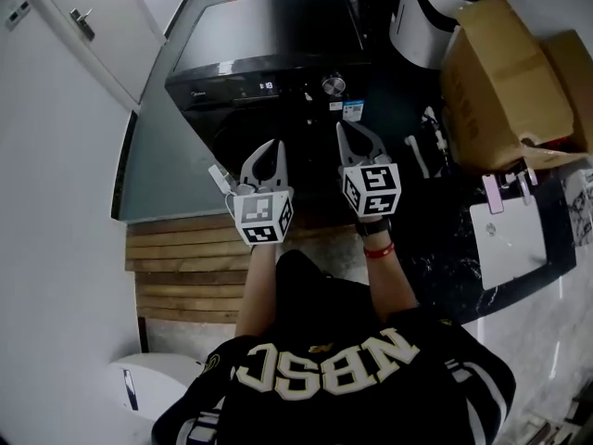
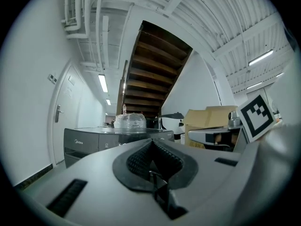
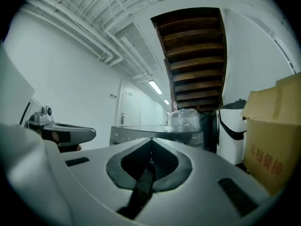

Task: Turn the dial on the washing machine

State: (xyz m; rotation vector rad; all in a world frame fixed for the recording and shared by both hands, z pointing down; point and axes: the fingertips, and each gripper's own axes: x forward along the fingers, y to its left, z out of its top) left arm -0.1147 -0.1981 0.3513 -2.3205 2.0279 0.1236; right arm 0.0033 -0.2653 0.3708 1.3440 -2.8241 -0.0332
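Well, with my left gripper (image 1: 270,146) and right gripper (image 1: 346,129) both closed, empty, I'd pinch the rim of the small round silvery dial (image 1: 334,84) — probably stiff, slippery.

Dark washing machine with its dial untouched

The black front-loading washing machine (image 1: 269,35) stands on the far side of the room, its flat top bare near the front and its control strip facing the near side. The round, silver-rimmed dial (image 1: 334,85) sits right of centre on that strip, with a small lit display (image 1: 267,86) to its left.
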